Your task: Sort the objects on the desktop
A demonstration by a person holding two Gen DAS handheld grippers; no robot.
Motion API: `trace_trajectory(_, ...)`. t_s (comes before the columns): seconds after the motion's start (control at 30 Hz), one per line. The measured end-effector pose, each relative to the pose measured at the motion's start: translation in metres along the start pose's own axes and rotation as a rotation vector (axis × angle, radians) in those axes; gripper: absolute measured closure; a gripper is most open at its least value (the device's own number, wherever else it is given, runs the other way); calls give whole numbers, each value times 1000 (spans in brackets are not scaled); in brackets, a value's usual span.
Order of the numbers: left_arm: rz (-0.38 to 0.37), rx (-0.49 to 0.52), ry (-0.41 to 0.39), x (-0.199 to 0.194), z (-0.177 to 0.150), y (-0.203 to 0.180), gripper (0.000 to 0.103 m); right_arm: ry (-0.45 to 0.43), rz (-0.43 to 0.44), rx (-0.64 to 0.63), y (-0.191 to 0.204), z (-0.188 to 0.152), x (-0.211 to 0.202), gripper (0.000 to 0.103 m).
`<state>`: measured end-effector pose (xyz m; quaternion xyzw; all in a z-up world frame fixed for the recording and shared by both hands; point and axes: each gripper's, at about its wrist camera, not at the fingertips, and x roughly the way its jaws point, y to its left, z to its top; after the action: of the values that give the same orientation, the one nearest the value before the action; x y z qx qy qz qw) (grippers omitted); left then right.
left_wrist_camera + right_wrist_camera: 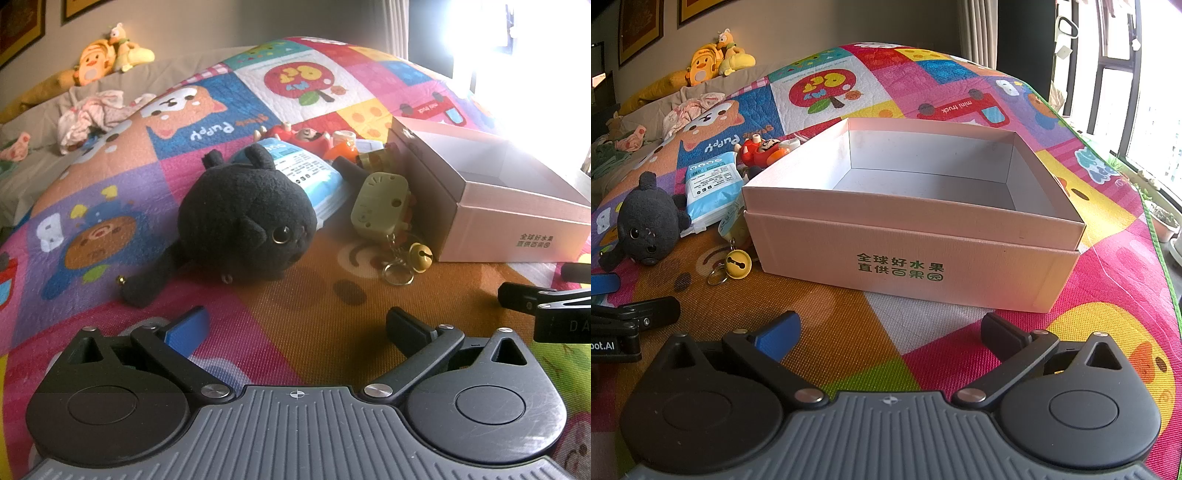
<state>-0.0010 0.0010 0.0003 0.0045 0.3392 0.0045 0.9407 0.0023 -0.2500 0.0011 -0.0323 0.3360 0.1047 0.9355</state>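
The play mat [923,339] carries an open, empty pink box [912,236], just beyond the right claw [890,332]. A black plush cat [243,221] lies beyond the left claw [295,328], a green keychain [380,206] to its right. Both claws gape wide, holding nothing.

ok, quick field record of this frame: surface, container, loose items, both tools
surface: patchwork play mat
container: open pink box, inside looks empty
loose items: black plush cat, blue-white pack behind it, pale green keychain with gold bell beside the box, red toy figure further back
left tool: open, holding nothing, facing the plush
right tool: open, holding nothing, facing the box
sorted so far: nothing visible in the box
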Motion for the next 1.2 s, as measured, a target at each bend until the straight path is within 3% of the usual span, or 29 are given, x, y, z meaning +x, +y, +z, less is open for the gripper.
trace_trajectory(1.2,0,-2,0,-1,2,-2,0,0,1,-1,0,0,0,0)
